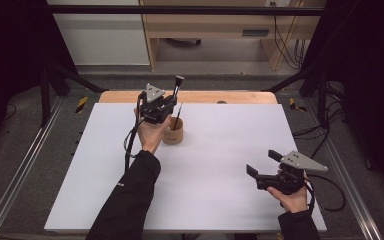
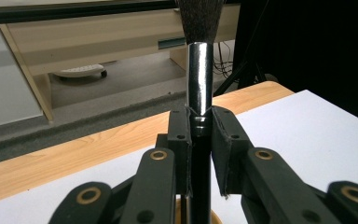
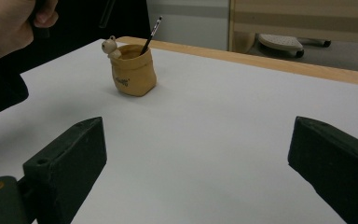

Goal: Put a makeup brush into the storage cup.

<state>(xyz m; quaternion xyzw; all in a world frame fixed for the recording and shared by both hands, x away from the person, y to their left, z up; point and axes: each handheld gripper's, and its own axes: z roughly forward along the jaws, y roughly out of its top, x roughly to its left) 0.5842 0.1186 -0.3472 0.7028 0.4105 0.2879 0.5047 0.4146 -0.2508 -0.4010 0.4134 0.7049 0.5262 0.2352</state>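
My left gripper (image 1: 171, 103) (image 2: 200, 126) is shut on a make-up brush (image 1: 177, 90) (image 2: 200, 70) with a black handle, a chrome collar and dark bristles pointing up. It holds the brush upright just above a small tan sack-shaped pot (image 1: 173, 134) (image 3: 133, 70) at the back middle of the white mat (image 1: 205, 170). A thin dark stick (image 1: 178, 114) (image 3: 152, 32) leans inside the pot, and a tiny figure sits on its rim. My right gripper (image 1: 262, 162) (image 3: 196, 133) stands open low over the mat at front right, its jaws wide apart with nothing between them, facing the pot.
The mat lies on a wooden table whose bare edge (image 1: 200, 96) shows at the back. Beyond it stand a light wooden desk (image 1: 215, 25) and a black frame. Cables (image 1: 325, 135) hang at the right. A rail (image 1: 20, 170) runs along the left side.
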